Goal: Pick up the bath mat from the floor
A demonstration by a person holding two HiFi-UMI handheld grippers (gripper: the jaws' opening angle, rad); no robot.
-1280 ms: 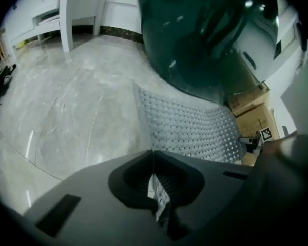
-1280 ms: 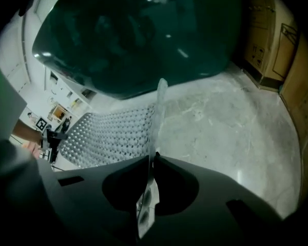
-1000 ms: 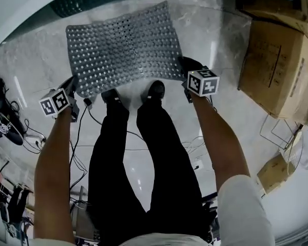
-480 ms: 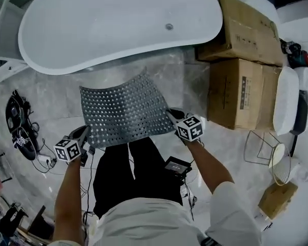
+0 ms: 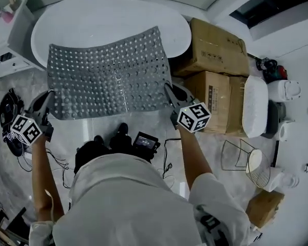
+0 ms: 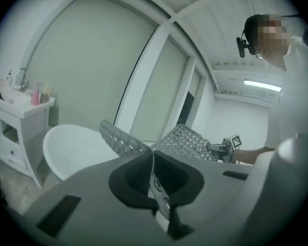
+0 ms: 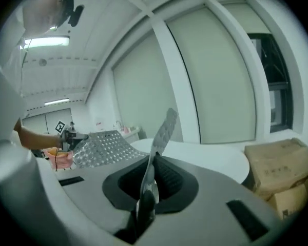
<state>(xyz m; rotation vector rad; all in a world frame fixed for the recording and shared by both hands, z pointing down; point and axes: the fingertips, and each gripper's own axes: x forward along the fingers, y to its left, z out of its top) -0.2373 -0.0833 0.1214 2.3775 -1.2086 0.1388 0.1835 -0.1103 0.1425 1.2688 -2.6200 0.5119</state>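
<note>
Up off the floor [image 5: 77, 129], in front of the bathtub [image 5: 108, 19], the bath mat [image 5: 108, 76] hangs stretched between left tongs [image 5: 47, 97] and right tongs [image 5: 169, 91], each pinched tight on a near corner. Pickup looks basically done to me. Next move just needs a steady carry so no corner slips.

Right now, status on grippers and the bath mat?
Left gripper shut on bath mat. Right gripper likewise. Bath mat off floor, stretched before bathtub. Nothing blocking.
</note>
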